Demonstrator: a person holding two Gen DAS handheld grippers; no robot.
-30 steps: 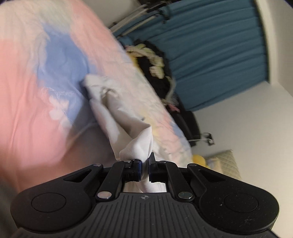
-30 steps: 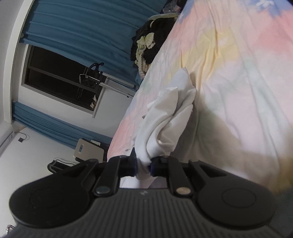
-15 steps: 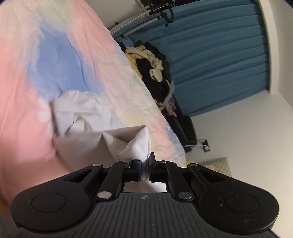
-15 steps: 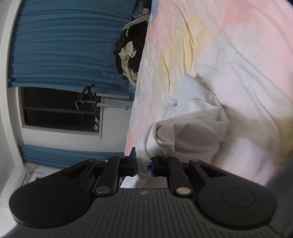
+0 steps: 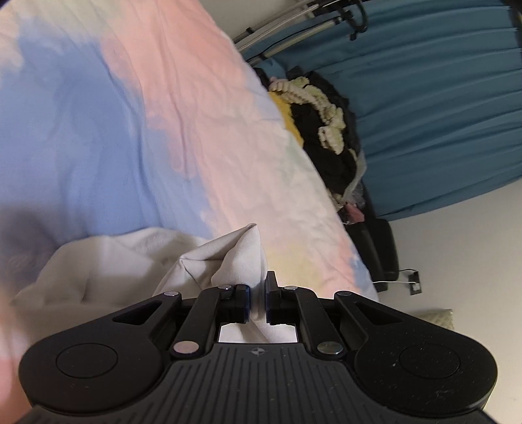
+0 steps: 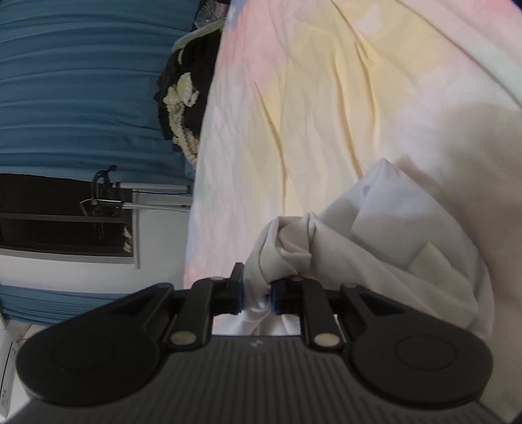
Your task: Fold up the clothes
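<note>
A white garment (image 5: pixel 107 261) lies bunched on the pastel bedsheet (image 5: pixel 163 114). My left gripper (image 5: pixel 257 300) is shut on a peaked fold of it, low over the bed. In the right wrist view the same white garment (image 6: pixel 375 228) spreads in folds to the right. My right gripper (image 6: pixel 257 293) is shut on a twisted bunch of its cloth, close above the sheet (image 6: pixel 326 98).
A pile of dark and yellow clothes (image 5: pixel 323 124) sits at the bed's far edge before blue curtains (image 5: pixel 440 98); the pile also shows in the right wrist view (image 6: pixel 182 98). A metal rack (image 5: pixel 293 29) and a dark window (image 6: pixel 49 212) stand beyond.
Both grippers have come down toward the bed with the garment, which hung stretched before and now rests bunched on the sheet. Both stay shut on the cloth.
</note>
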